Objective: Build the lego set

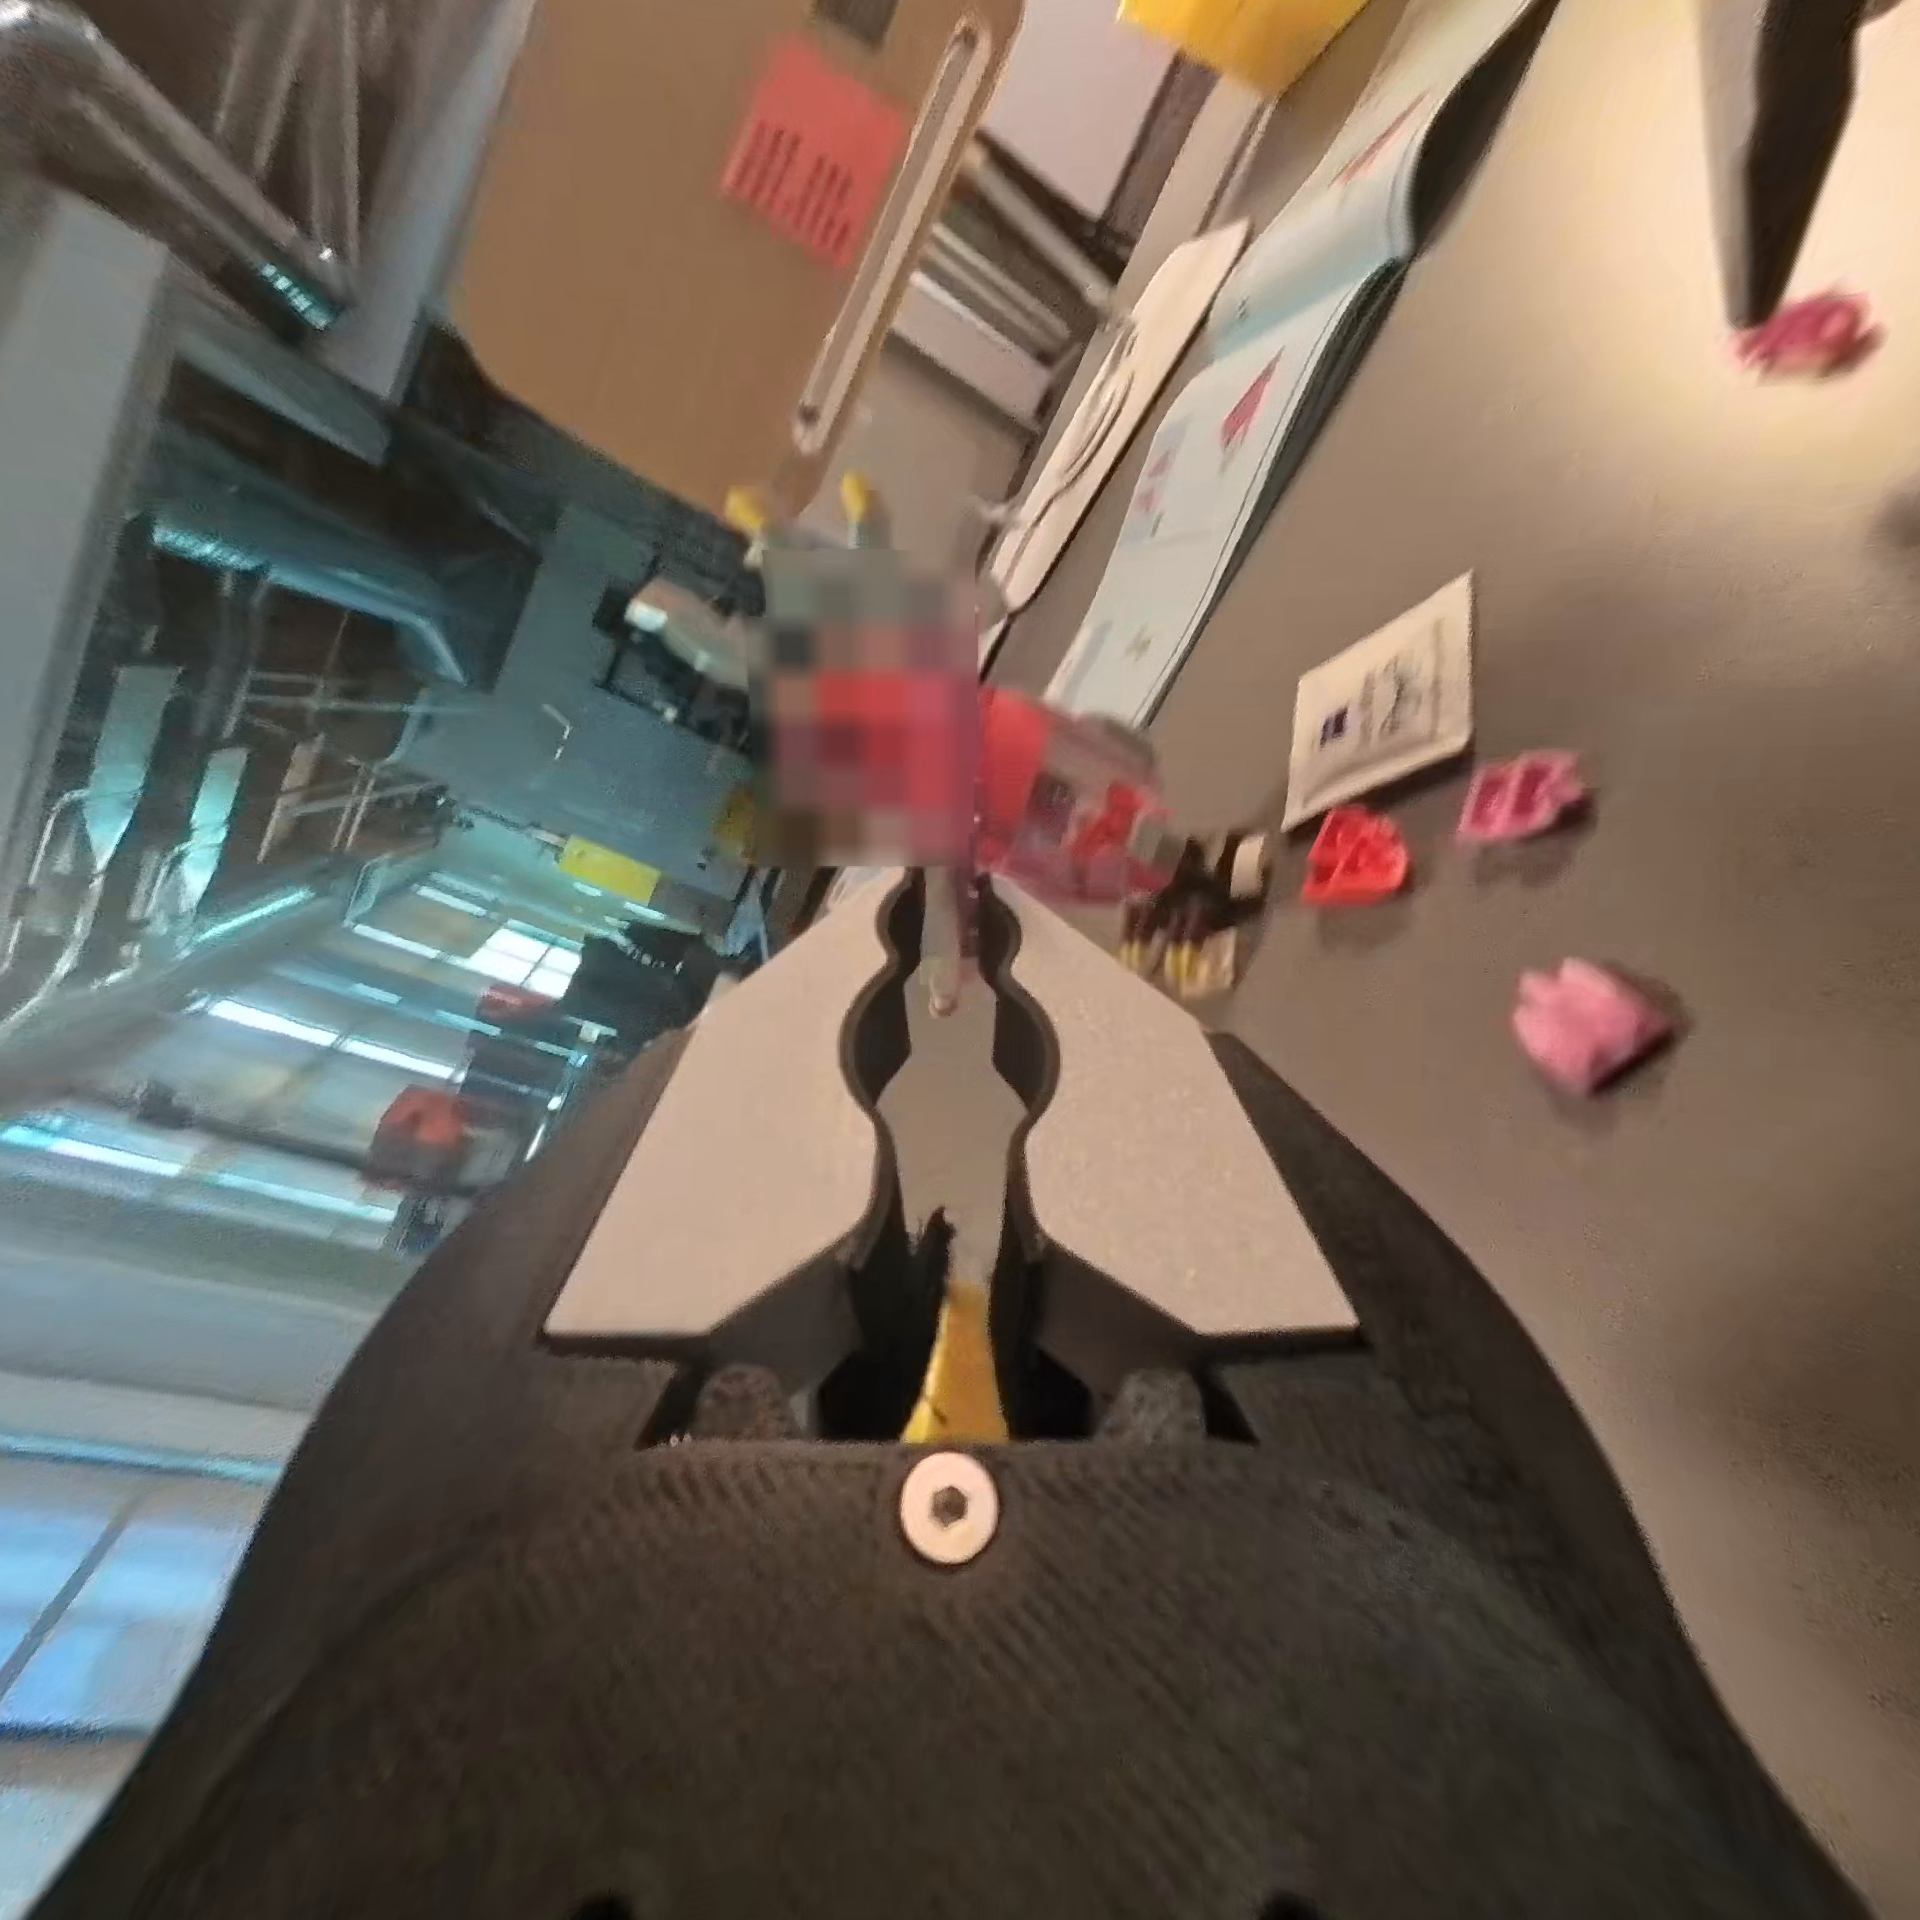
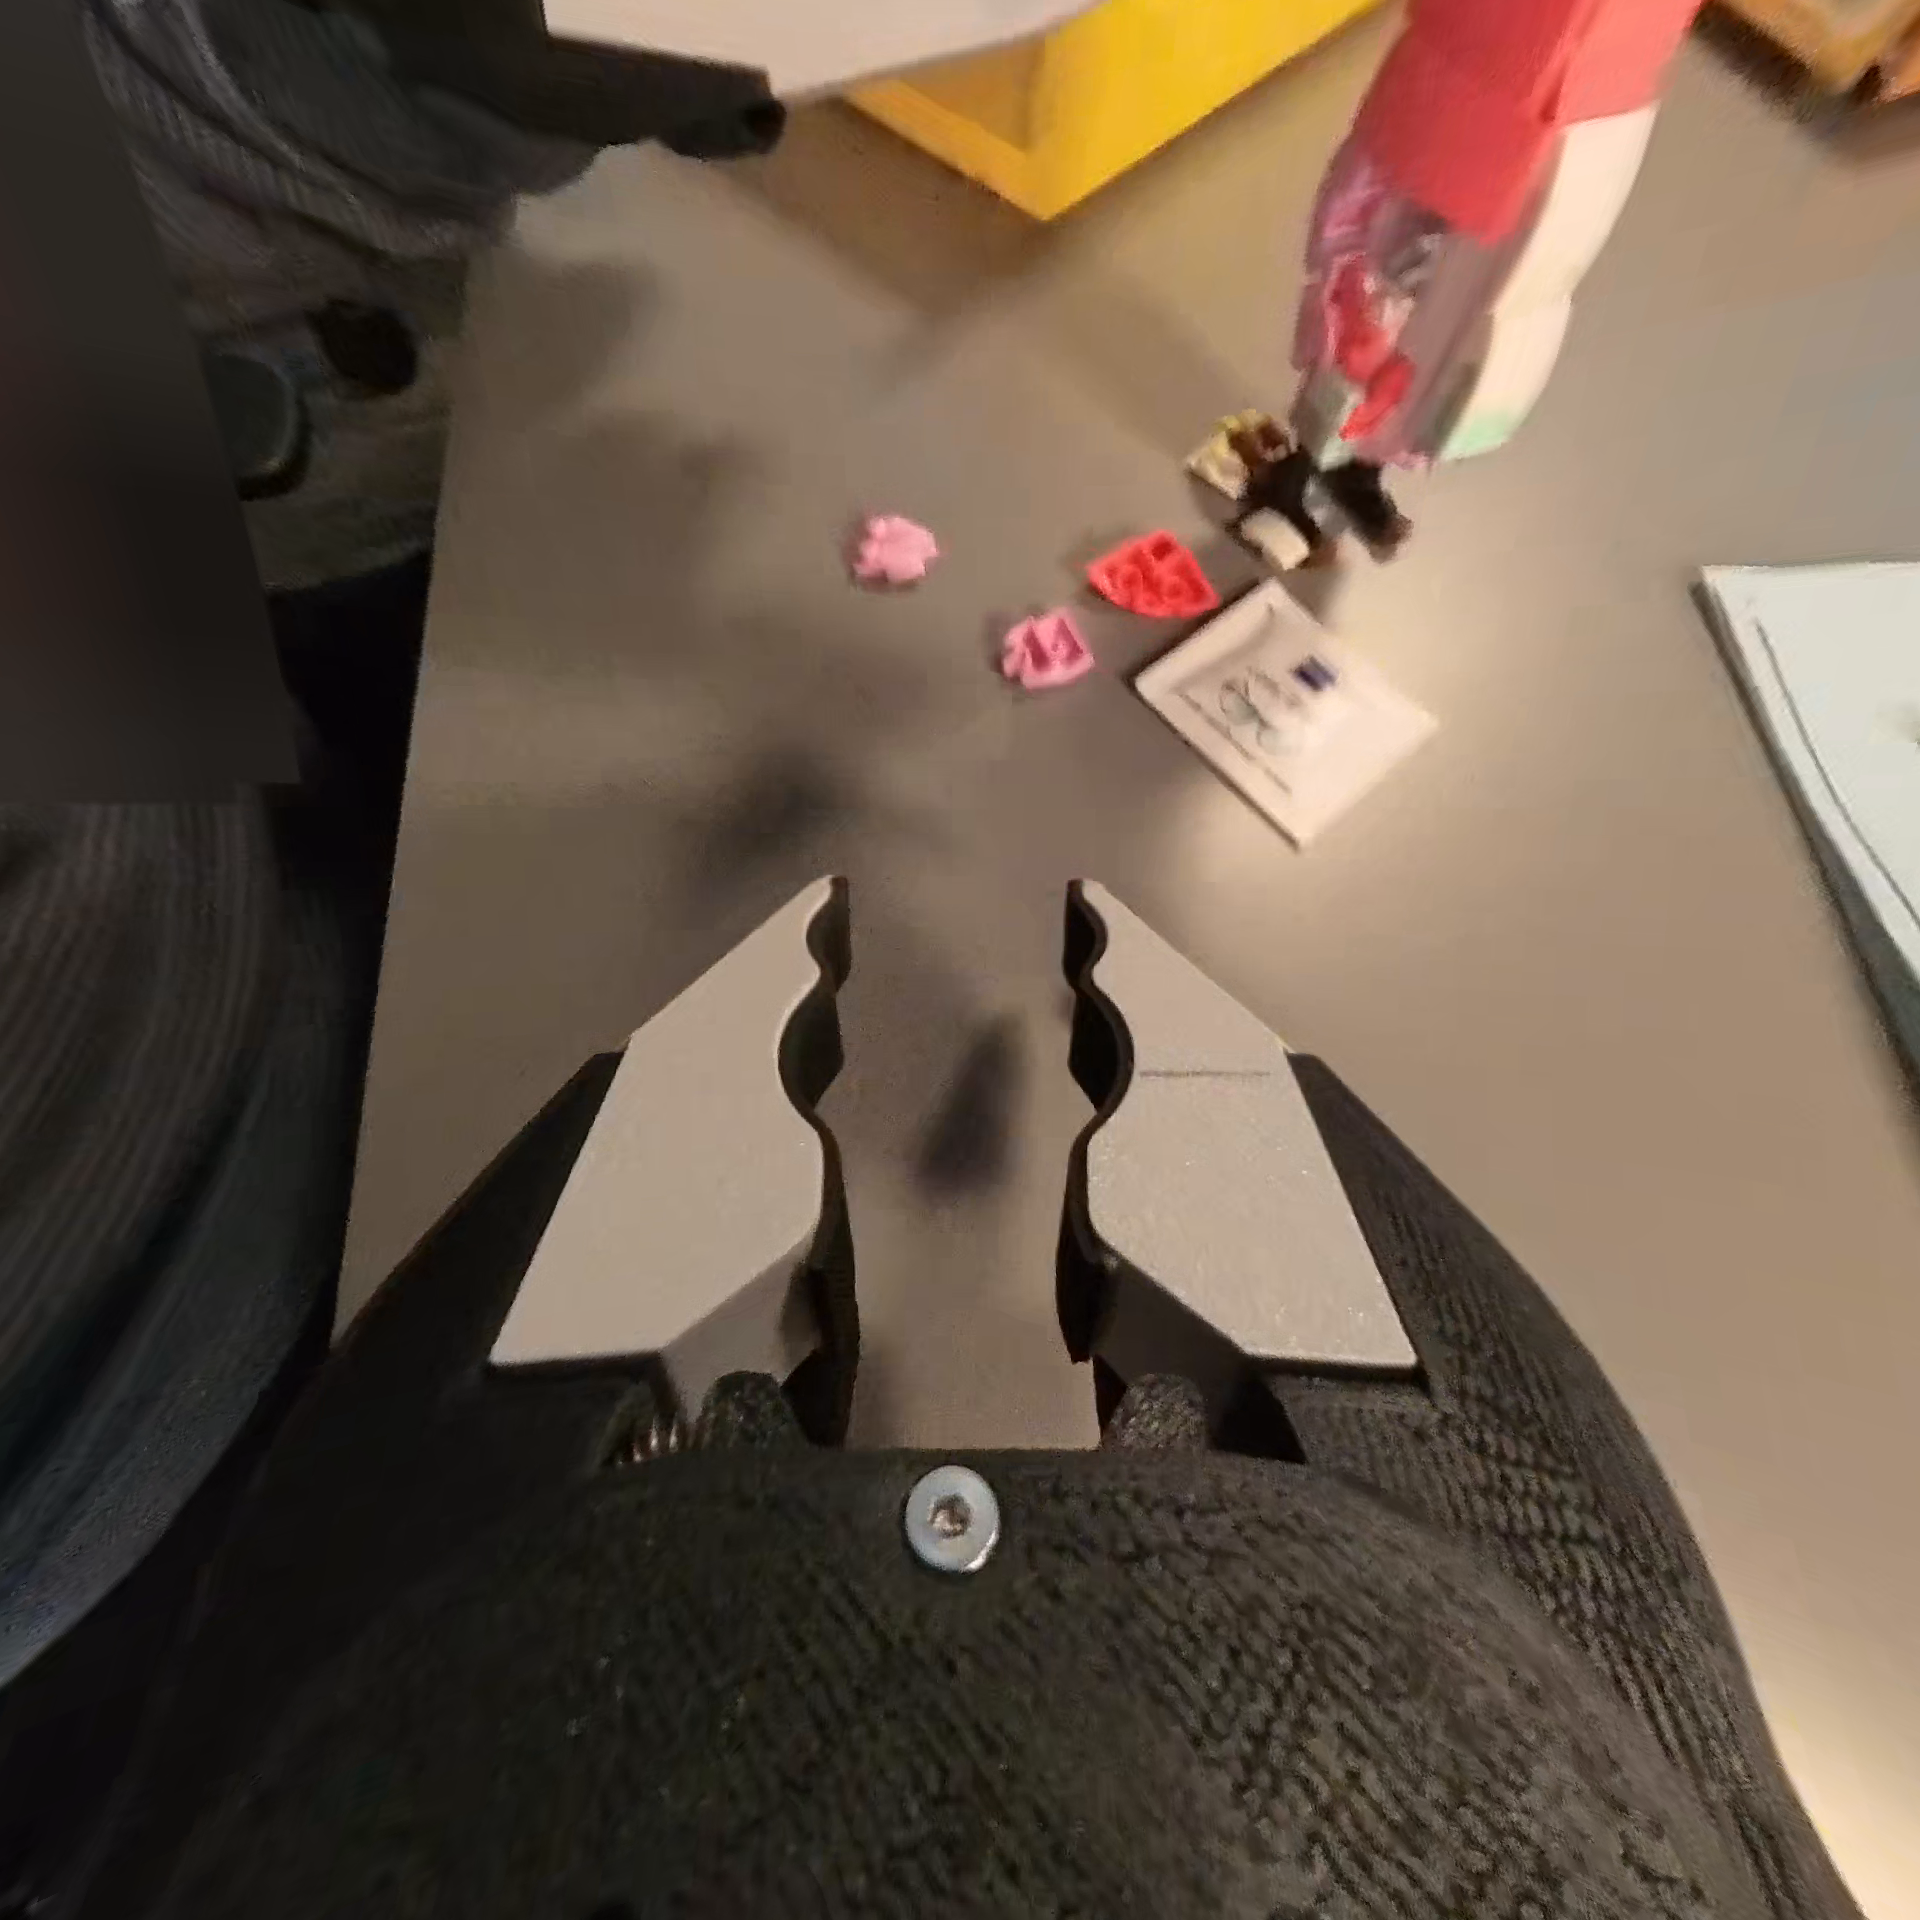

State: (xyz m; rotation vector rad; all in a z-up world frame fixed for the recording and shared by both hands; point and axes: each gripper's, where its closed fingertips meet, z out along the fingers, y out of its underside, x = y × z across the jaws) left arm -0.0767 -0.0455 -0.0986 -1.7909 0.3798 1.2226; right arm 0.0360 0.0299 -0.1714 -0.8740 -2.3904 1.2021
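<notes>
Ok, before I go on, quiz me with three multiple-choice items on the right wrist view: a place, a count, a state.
1. The white square printed card lies:
A. on the grey table beside the small red moulded piece
B. inside the yellow box
C. between the right gripper's fingers

2. Small pink moulded pieces on the table:
A. one
B. two
C. five

3. The right gripper's fingers are:
A. pressed together
B. apart
C. clamped on the card

Answers: 1 A, the card rests on the table next to the red piece. 2 B, the pink pieces number two. 3 B, only table shows between the right gripper fingers.
</notes>
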